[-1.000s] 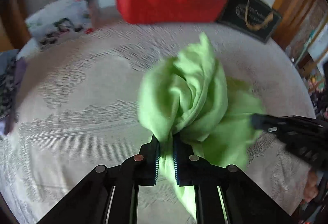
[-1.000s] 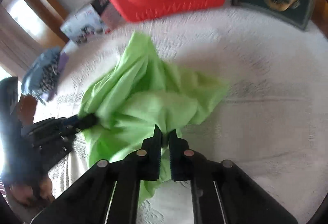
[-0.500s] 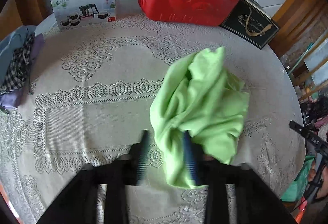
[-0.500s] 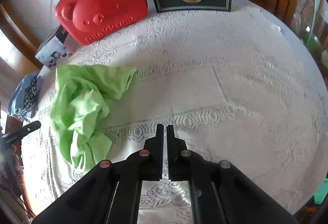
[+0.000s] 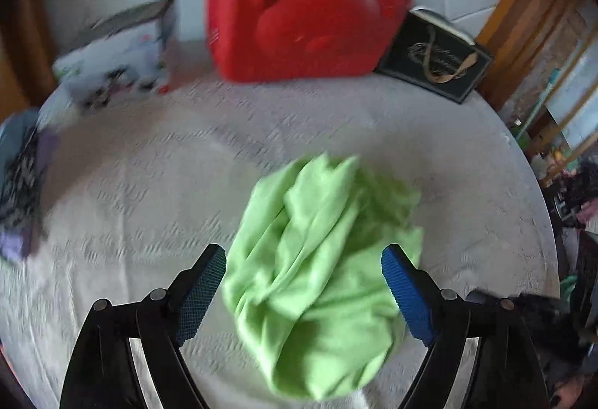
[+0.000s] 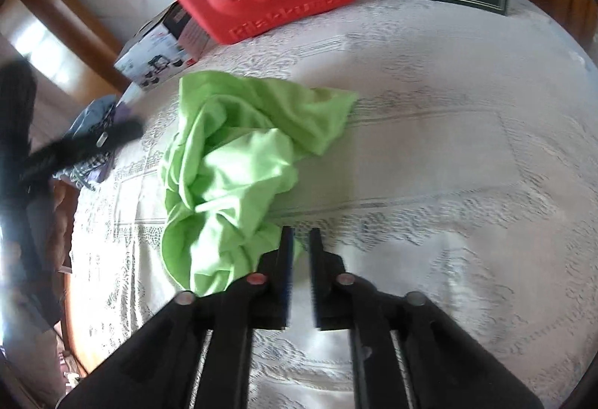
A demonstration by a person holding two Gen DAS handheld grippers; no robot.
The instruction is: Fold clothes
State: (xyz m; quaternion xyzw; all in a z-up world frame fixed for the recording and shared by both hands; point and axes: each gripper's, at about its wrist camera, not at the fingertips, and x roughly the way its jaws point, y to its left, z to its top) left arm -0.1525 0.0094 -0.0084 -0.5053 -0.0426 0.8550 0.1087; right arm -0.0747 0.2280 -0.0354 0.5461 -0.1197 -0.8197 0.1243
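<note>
A light green garment [image 5: 321, 270] lies in a crumpled heap on the lace tablecloth [image 5: 149, 166]. My left gripper [image 5: 303, 257] hovers over it, jaws wide and still opening. The cloth shows between the blue pads [image 5: 403, 289], but they do not press on it. In the right wrist view the garment [image 6: 231, 166] lies to the left. My right gripper [image 6: 301, 240] stands at its near right edge. Its jaws are opening, with a narrow gap that shows only tablecloth. The left gripper [image 6: 93, 143] appears there as a dark blur beyond the heap.
A red bear-faced case [image 5: 299, 16], a dark gift bag [image 5: 433, 61] and a white printed box [image 5: 116, 61] stand along the far edge of the round table. A pile of blue and checked clothes [image 5: 18, 177] sits at the left rim.
Both grippers let go of the green garment, which dropped into a heap. The left jaws spread wide. The right gripper swung right, came back beside the heap and parted slightly.
</note>
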